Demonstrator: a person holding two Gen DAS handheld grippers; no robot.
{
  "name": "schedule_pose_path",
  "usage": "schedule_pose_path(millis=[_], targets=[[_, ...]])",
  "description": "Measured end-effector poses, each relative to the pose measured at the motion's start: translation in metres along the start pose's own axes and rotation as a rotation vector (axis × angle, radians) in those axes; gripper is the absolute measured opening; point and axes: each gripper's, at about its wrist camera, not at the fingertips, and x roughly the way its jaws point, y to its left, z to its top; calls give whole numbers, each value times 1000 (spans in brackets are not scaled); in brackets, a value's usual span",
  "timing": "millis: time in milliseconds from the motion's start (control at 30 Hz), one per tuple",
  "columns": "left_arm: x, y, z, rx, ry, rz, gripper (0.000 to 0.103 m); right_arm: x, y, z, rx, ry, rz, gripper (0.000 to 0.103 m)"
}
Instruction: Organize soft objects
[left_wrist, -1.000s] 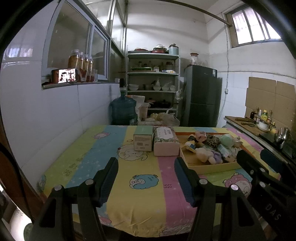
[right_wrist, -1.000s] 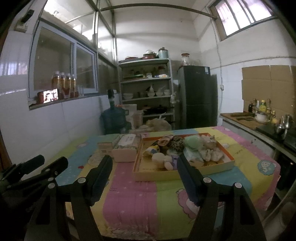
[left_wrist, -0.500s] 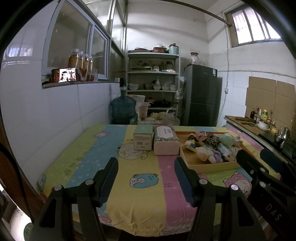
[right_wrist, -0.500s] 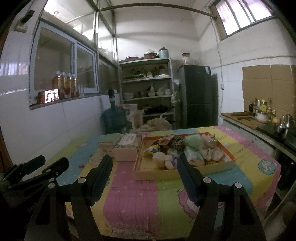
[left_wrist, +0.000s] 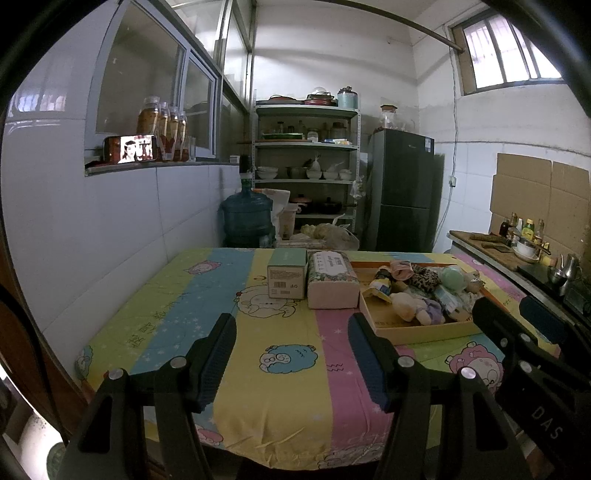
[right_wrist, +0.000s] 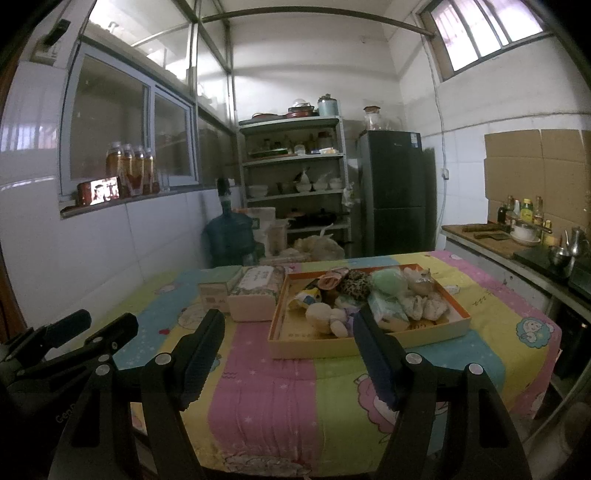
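A shallow cardboard tray (right_wrist: 369, 341) (left_wrist: 417, 334) on the striped cartoon tablecloth holds a heap of soft objects: a cream plush toy (right_wrist: 325, 314) (left_wrist: 408, 304), a leopard-print piece (right_wrist: 356, 282), a green ball (right_wrist: 388, 280) (left_wrist: 453, 277) and several more. My right gripper (right_wrist: 288, 354) hangs open over the table's near edge, short of the tray, nothing between its fingers. My left gripper (left_wrist: 291, 358) is open too, above the yellow stripe, well short of the boxes. Each gripper shows in the other's view at the side.
Left of the tray stand a pink tissue pack (left_wrist: 332, 282) (right_wrist: 255, 295) and a green carton (left_wrist: 287, 273) (right_wrist: 216, 288). Behind the table are a water jug (left_wrist: 246, 218), shelves (left_wrist: 306, 166) and a dark fridge (left_wrist: 404, 192). A counter (right_wrist: 517, 247) with bottles runs along the right wall.
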Motion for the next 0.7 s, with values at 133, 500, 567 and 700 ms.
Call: schedule_pose_path(millis=[133,500,567,700], targets=[[0,0,0,0,-2,1,63,0,1,0,-3,0,2,74],[0,0,-1,-2,-2,1,63,0,2,0,-3,-1,2,74],[0,0,0,-2,-2,0,63,0,3,0,-4,-2,1,74],[0,1,0,-2,-3,2,63,0,2,-1,-2,-2,1,74]])
